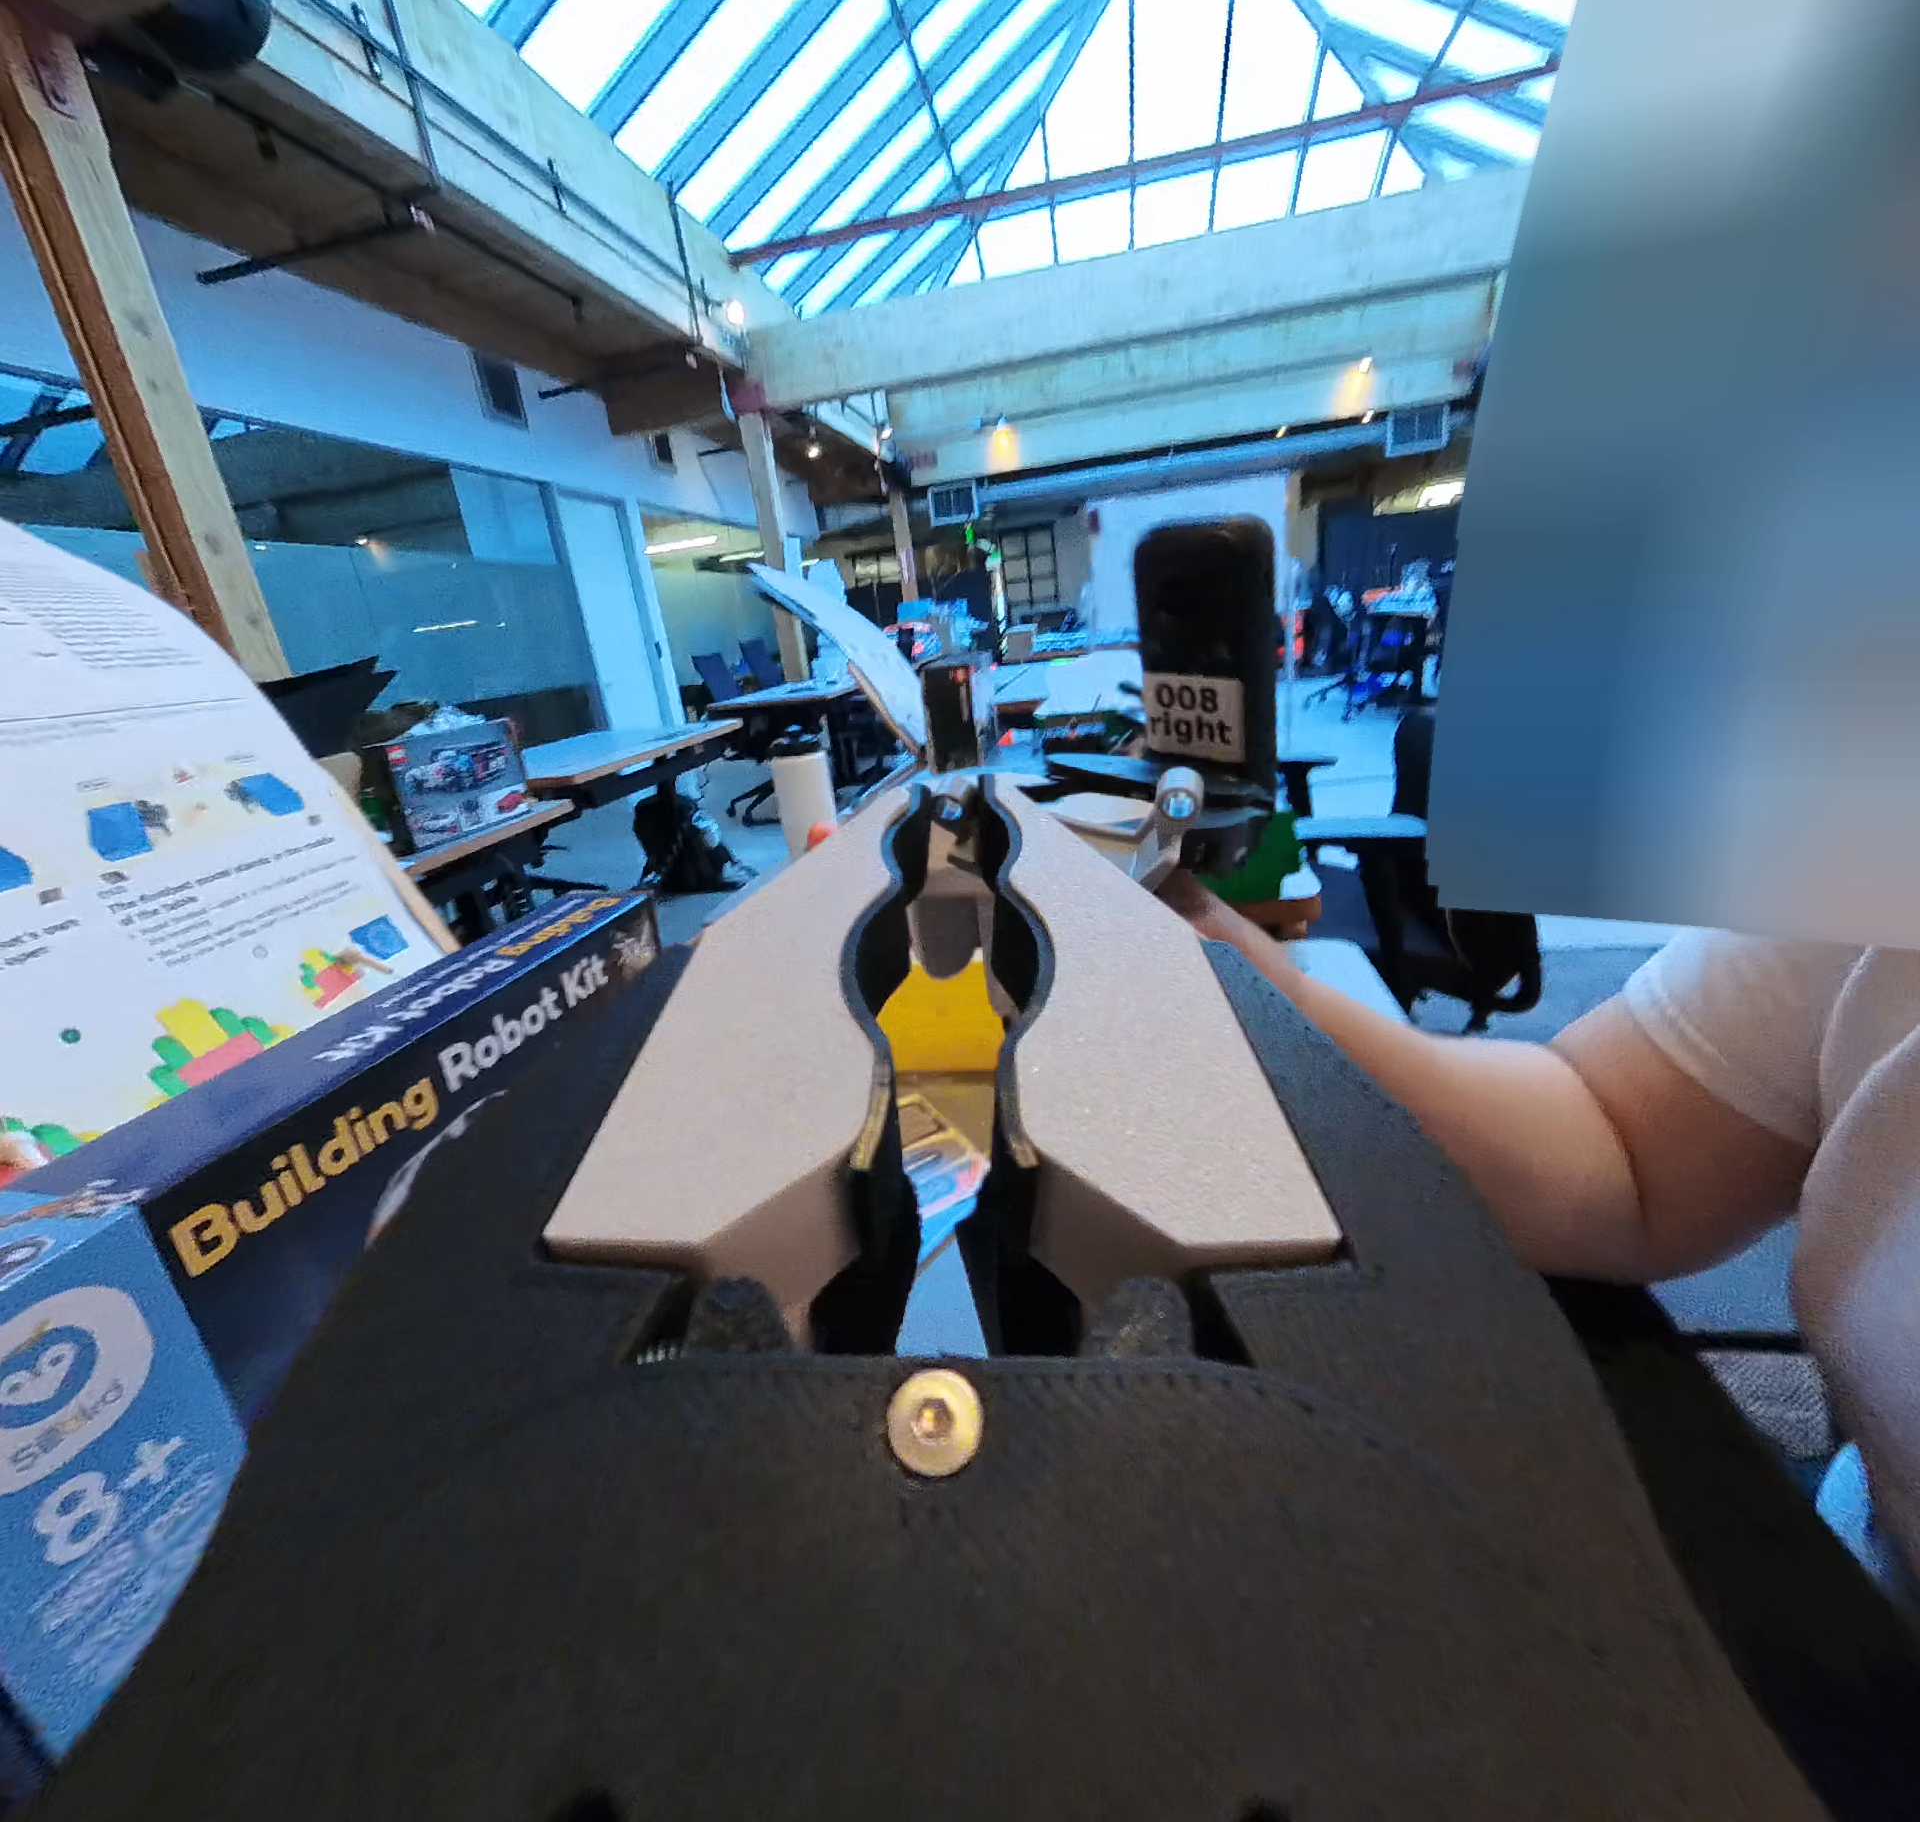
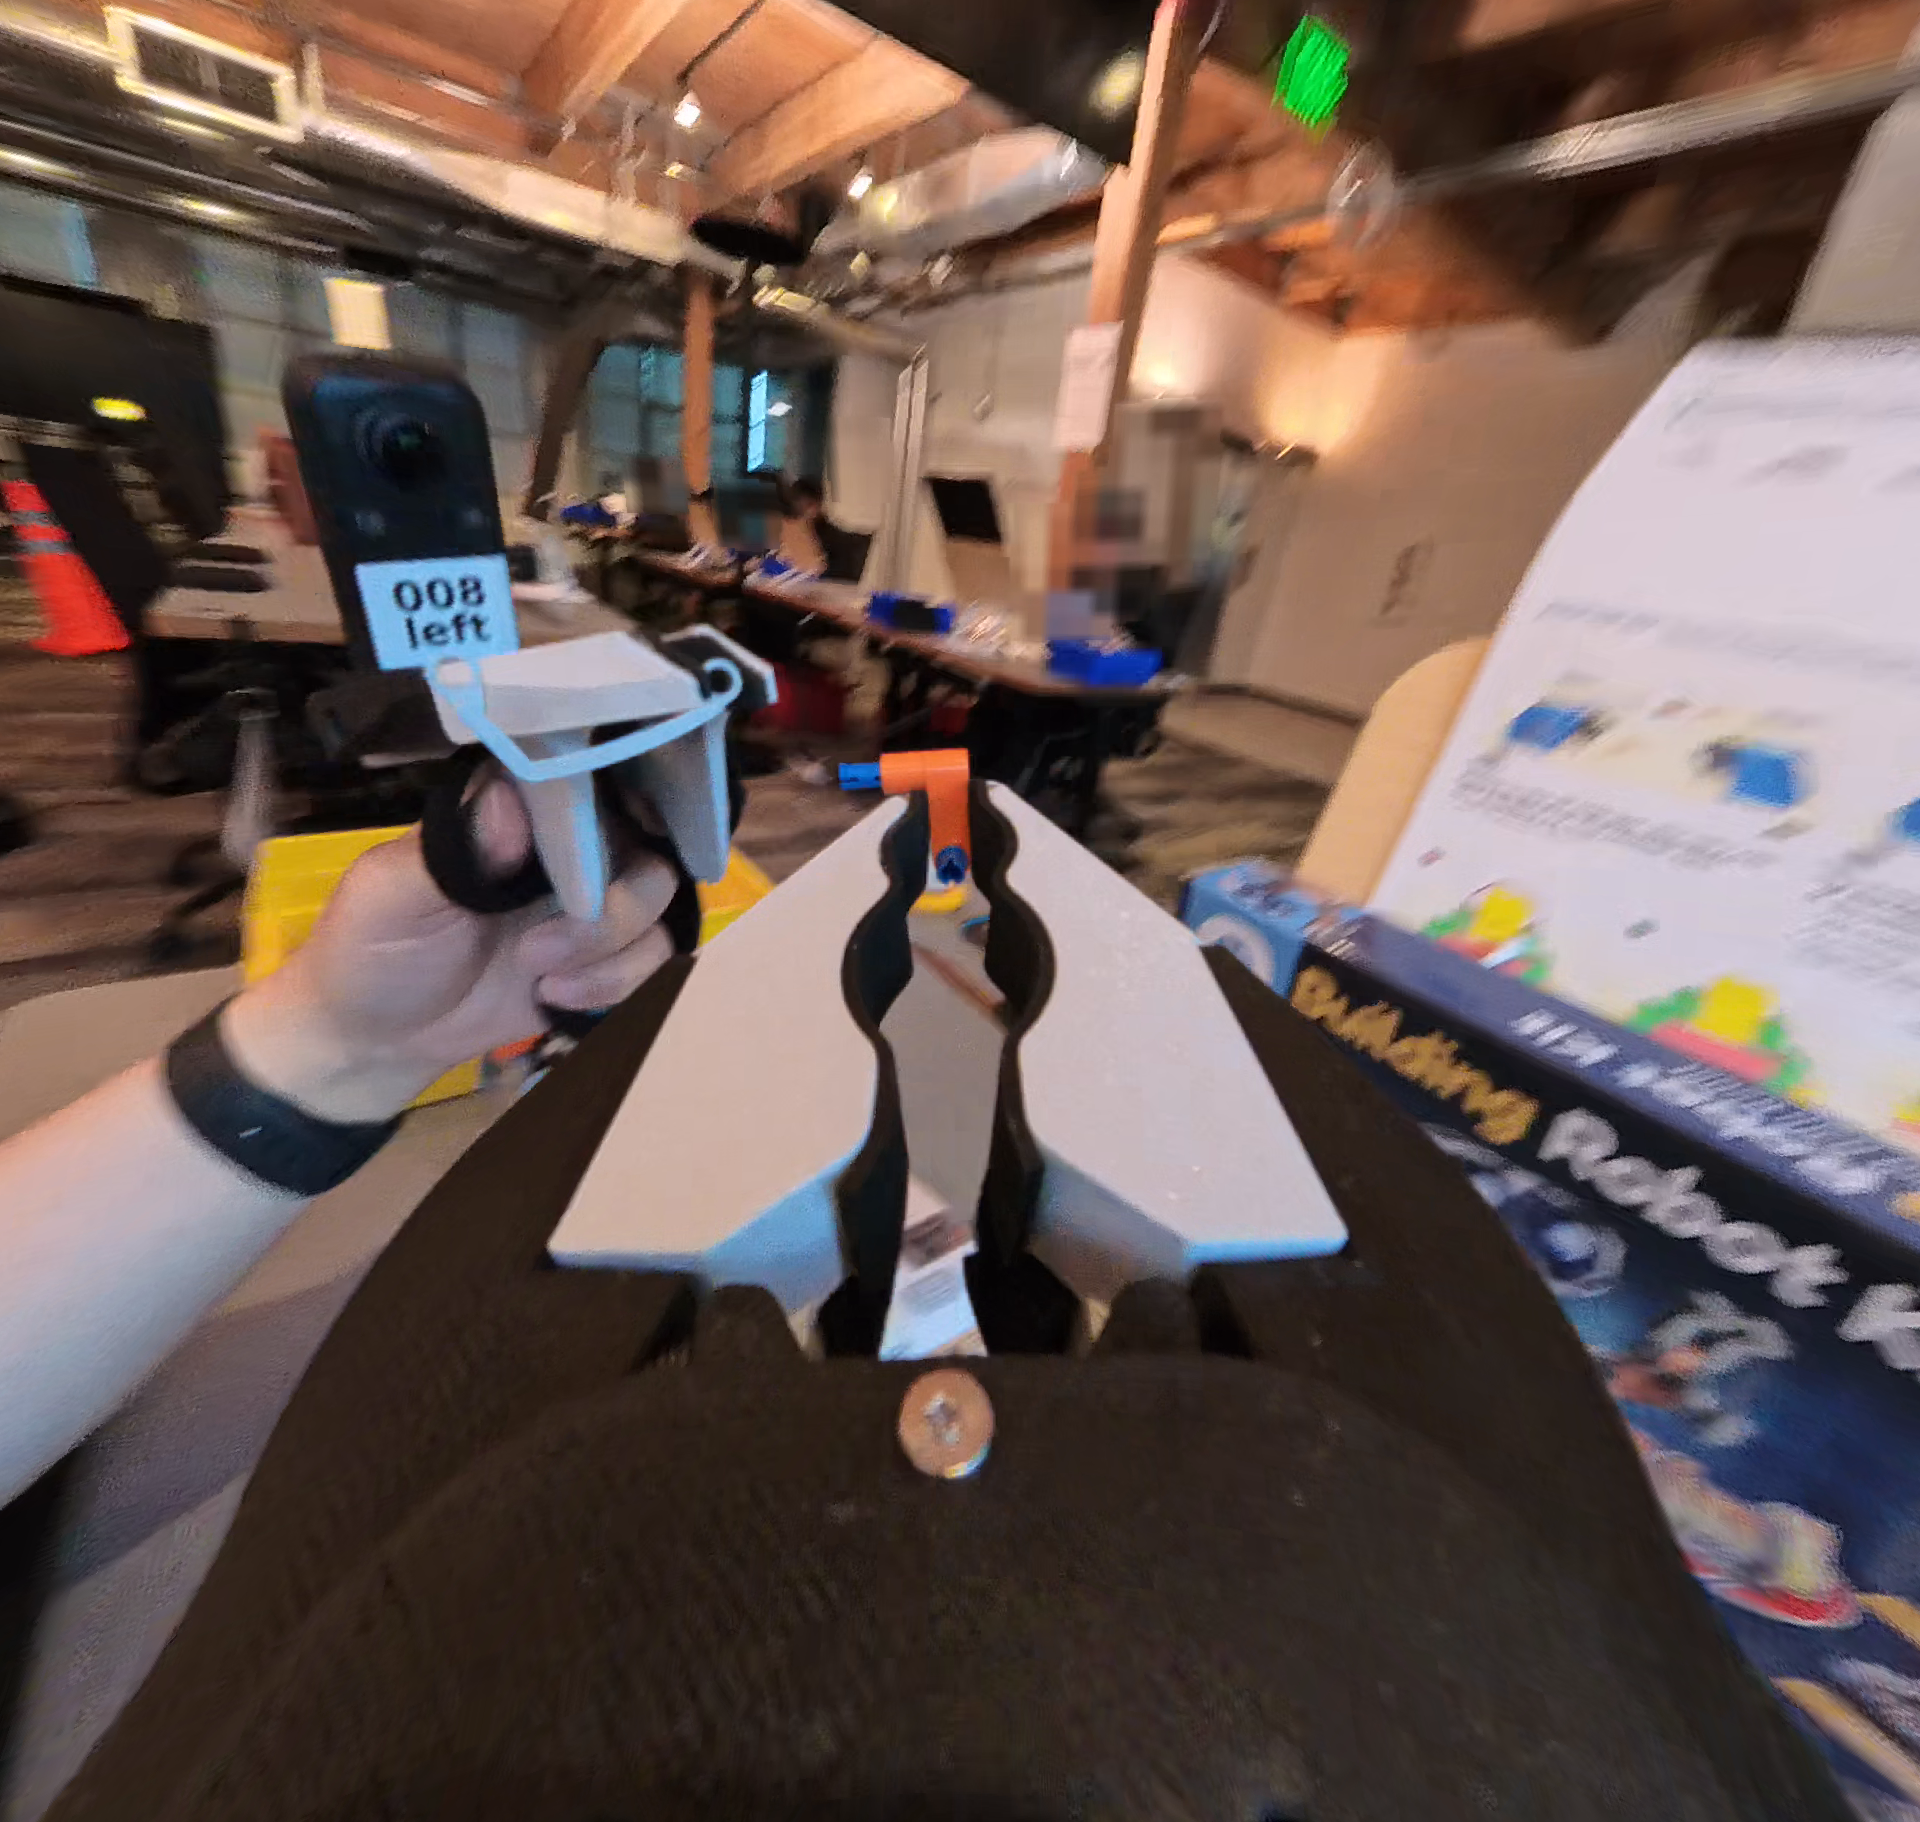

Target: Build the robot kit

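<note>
White sheet (image 1: 156,816): printed with brick pictures, it stands curved at my far left.
Dark blue box (image 1: 395,1097): lies just beside the sheet and close along the left gripper's side; a light blue box (image 1: 83,1460) sits at its near end.
Left gripper (image 1: 954,796): I read the fingers as narrow, and they seem to pinch a small grey piece (image 1: 940,925) at the tips, raised above a yellow bin (image 1: 940,1024).
Right gripper (image 2: 943,796): the fingers are closed at the tips on an orange piece (image 2: 925,773) with blue pins, held up off the tabletop, well apart from the left gripper.
Focus: the right wrist view is blurred, so I cannot tell finer detail.
</note>
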